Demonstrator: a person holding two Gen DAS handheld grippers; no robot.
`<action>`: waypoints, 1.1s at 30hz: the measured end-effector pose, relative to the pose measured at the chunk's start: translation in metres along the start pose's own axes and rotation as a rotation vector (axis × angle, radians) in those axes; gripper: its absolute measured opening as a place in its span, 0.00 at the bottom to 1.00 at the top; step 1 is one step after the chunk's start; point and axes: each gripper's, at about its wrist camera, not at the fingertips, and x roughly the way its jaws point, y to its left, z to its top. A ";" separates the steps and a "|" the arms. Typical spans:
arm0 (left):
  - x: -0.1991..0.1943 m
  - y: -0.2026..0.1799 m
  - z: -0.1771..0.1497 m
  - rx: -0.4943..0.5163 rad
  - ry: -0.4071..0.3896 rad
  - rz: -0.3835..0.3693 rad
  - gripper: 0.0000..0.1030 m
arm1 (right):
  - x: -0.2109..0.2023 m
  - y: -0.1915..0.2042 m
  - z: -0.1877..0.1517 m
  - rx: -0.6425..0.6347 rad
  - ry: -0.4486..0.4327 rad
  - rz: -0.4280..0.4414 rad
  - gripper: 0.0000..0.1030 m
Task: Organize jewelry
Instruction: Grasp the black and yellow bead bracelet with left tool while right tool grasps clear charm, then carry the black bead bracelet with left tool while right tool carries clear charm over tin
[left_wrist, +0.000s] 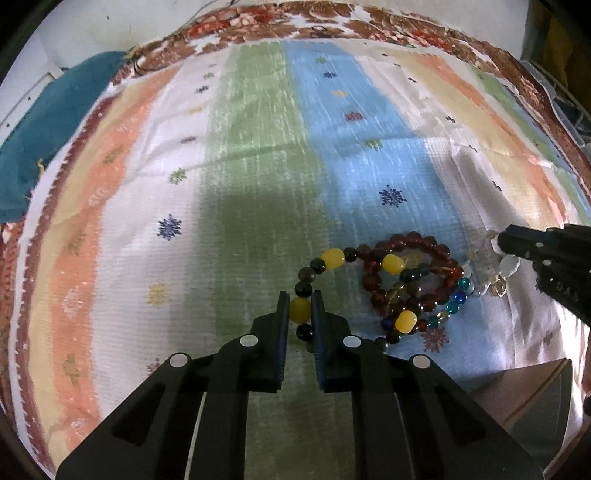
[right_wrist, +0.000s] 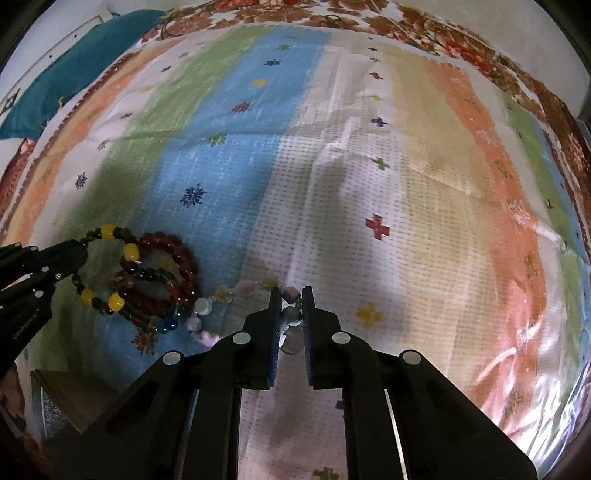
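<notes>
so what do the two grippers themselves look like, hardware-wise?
Both match: the left gripper and right gripper are matte black plastic, with two flat parallel jaws lined with blue ribbed pads. Angular linkage arms have cut-out slots and round silver pivot pins. Faint embossed lettering shows on the side of each. No cables or sleeves are visible.

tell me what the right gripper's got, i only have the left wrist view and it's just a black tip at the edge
Observer: The right gripper is shut on the pale bead bracelet, a grey bead between its fingers.
Operator: is that strand free of the pile
Observer: Not clearly; its pale beads run up to the red bead bracelet, and I cannot tell whether they touch.
Operator: anything near the right side
Observer: Only striped cloth ahead of it.
</notes>
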 end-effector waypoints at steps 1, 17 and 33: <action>-0.003 -0.001 -0.001 0.003 -0.003 -0.002 0.11 | -0.002 -0.001 0.000 0.003 -0.003 0.001 0.12; -0.050 -0.017 0.002 0.007 -0.075 -0.049 0.11 | -0.043 0.001 -0.011 0.022 -0.052 0.008 0.12; -0.079 -0.015 0.001 -0.029 -0.126 -0.047 0.11 | -0.083 0.011 -0.021 0.014 -0.121 0.025 0.12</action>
